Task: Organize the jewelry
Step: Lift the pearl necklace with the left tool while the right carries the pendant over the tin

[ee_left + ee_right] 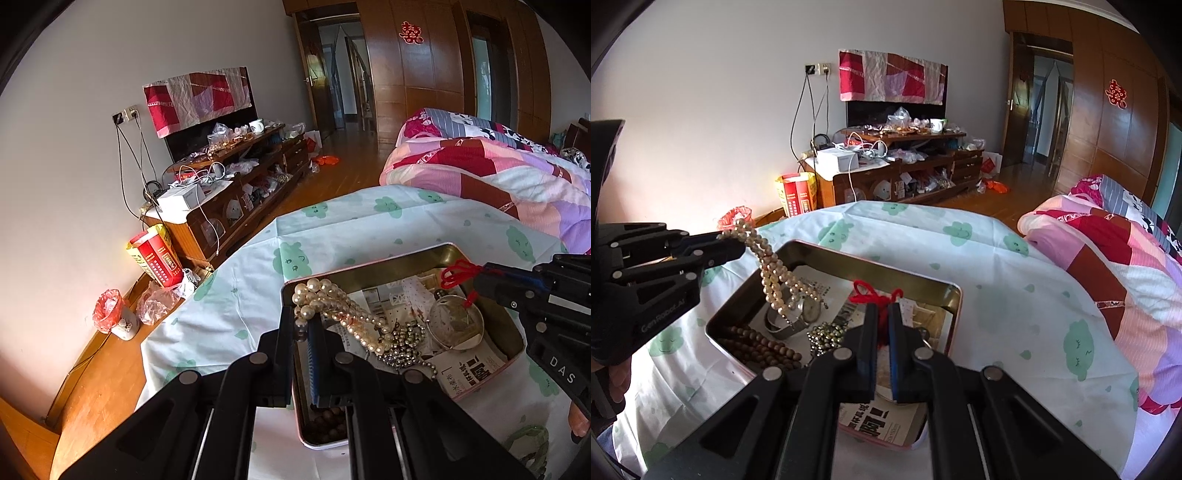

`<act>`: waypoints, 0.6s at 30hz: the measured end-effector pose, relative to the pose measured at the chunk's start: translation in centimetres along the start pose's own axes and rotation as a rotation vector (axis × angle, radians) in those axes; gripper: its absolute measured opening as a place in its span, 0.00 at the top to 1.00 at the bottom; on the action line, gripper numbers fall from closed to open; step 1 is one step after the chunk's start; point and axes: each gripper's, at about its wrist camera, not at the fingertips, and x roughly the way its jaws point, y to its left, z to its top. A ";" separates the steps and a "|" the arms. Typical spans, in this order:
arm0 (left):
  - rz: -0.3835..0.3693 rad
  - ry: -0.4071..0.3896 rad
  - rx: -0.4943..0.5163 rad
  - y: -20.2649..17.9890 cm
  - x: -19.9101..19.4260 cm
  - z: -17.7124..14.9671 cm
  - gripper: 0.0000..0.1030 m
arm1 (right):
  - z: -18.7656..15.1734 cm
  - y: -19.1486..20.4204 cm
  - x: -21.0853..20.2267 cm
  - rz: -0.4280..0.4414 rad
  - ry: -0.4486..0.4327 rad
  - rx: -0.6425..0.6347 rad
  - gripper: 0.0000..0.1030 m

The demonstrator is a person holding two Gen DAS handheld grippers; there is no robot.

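An open metal tin [406, 254] [871, 258] lined with printed paper sits on a cloth with green patterns. My left gripper [303, 321] [737, 242] is shut on a pearl necklace [332, 302] [775, 273], whose strands hang down into the tin. My right gripper [882, 310] [480, 277] is shut on a red cord [873, 293] [460, 277] over the tin's far part; what hangs below the cord is hidden in the right wrist view. Inside the tin lie brown wooden beads [761, 345] [328, 424], a heap of small metal beads [404, 343] [827, 336] and a silver bangle [454, 325].
A folded quilt [498, 177] [1115, 251] lies on the bed to the right. A cluttered wooden cabinet [905, 173] [236, 177] stands by the wall, with a red-and-yellow box [155, 254] and a small bin with a red bag [110, 314] on the floor.
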 end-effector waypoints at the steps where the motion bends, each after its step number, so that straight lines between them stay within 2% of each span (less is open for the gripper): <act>1: 0.000 0.002 0.000 0.0 0.1 0.0 0.95 | 0.0 0.0 0.1 -0.002 0.002 0.001 0.93; 18: -0.010 0.034 -0.008 0.2 1.0 -0.5 0.95 | -0.5 -0.1 1.0 -0.014 0.029 -0.005 0.93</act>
